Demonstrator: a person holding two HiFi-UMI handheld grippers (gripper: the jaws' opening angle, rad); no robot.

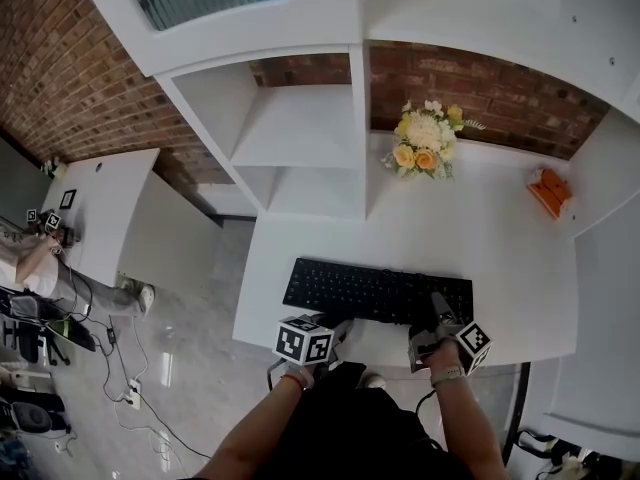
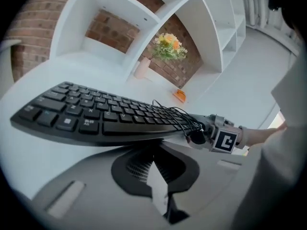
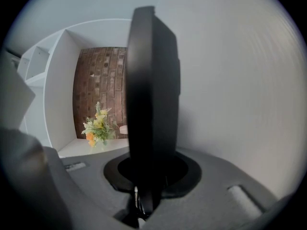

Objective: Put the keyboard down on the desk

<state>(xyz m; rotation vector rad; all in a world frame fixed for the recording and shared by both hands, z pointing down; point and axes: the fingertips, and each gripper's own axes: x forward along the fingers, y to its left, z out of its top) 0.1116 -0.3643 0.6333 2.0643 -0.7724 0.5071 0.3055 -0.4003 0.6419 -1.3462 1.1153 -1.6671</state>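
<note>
Most looks done: the keyboard [image 1: 378,291] rests on the desk [image 1: 500,238] just ahead of the closed, empty left gripper [image 1: 338,328]; the right gripper [image 1: 438,313], clamped on its end, must release.

Black plastic keyboard [image 1: 378,290]: matt case, slight sheen noted on keys, legends printed in white. White desk [image 1: 510,258] & white shelf unit [image 1: 300,133]: smooth, satin-matt finish, prob. laminate or painted board. Red-brown brick wall [image 1: 60,78]: rough, matt, mortar joints seen. Pale grey floor [image 1: 190,353]: smooth, glossy, reflections seen. Left gripper [image 2: 158,190]: body moulded in grey matt plastic; marker cube faces printed b/w, matt. Yellow-and-cream flower bunch [image 1: 425,143]: soft, matt; real vs. artificial can't be told.
</note>
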